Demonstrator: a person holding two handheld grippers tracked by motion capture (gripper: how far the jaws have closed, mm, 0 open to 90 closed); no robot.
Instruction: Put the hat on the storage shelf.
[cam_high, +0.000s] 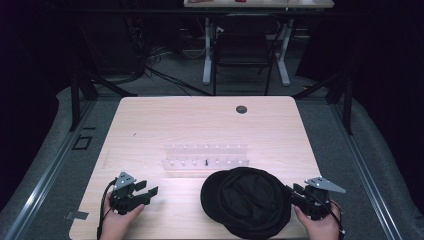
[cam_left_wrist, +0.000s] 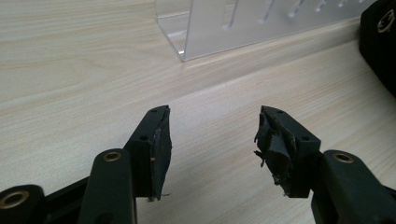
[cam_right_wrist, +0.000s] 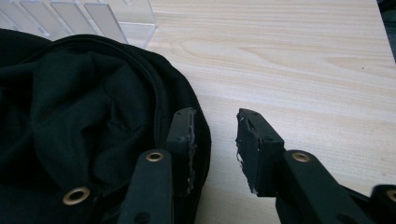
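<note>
1. Since the black cap (cam_high: 247, 201) lies at the near edge of the tabletop (cam_high: 150, 125), right of centre, I read the right tool (cam_high: 296, 196) as the nearer one: its tips sit at the cap's right rim.
2. In the right gripper view, that tool (cam_right_wrist: 215, 149) stands released, jaws apart, the left jaw over the cap's (cam_right_wrist: 84, 121) edge, the other over bare wood.
3. The left tool (cam_high: 147, 192) hangs well apart from the cap, pointing toward it, also released, nothing between its jaws (cam_left_wrist: 212, 144).
4. The clear rack (cam_high: 205, 155) sits just behind the cap.
5. Judgement: the grasp turns on the rim lying left of the right tool's gap.
</note>
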